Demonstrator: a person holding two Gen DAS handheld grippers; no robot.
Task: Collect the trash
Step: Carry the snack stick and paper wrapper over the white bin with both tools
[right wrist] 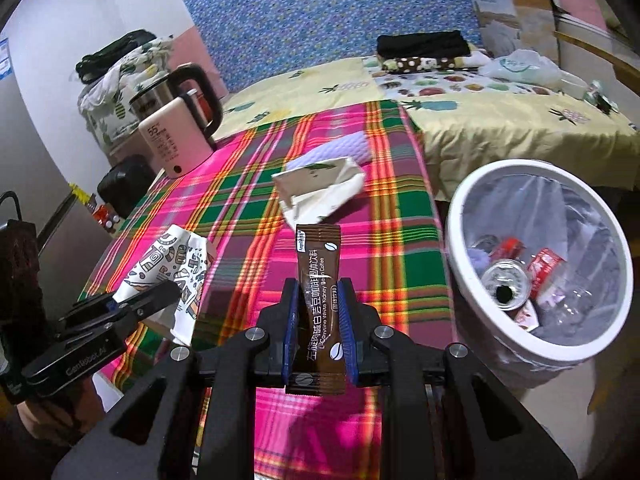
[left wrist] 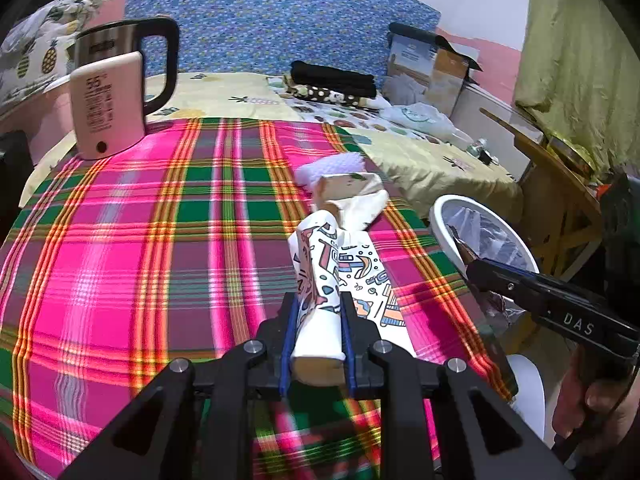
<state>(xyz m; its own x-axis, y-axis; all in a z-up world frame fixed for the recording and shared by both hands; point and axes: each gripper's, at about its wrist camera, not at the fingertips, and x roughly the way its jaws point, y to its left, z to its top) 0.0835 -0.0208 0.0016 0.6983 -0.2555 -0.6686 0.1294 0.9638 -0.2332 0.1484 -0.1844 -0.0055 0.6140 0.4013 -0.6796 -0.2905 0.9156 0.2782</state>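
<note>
My left gripper [left wrist: 319,304] is shut on a crumpled paper cup with colourful doodles [left wrist: 324,264], held just above the plaid cloth [left wrist: 140,240]; the cup also shows in the right wrist view [right wrist: 176,264]. My right gripper [right wrist: 319,292] is shut on a brown coffee sachet [right wrist: 319,280] above the cloth, left of the white trash bin [right wrist: 472,292]. The bin [left wrist: 440,220] holds a can [right wrist: 506,280] and red wrappers. A crumpled cream wrapper [right wrist: 320,188] and a white sponge-like pad [right wrist: 344,148] lie on the cloth ahead.
A pink-and-steel kettle [left wrist: 108,108] stands at the cloth's far left corner. Beyond is a bed with a yellow sheet [right wrist: 500,120], folded dark clothes [right wrist: 424,46], a plastic bag [right wrist: 524,66] and a cardboard box [left wrist: 432,68]. A wooden table [left wrist: 560,184] stands right of the bin.
</note>
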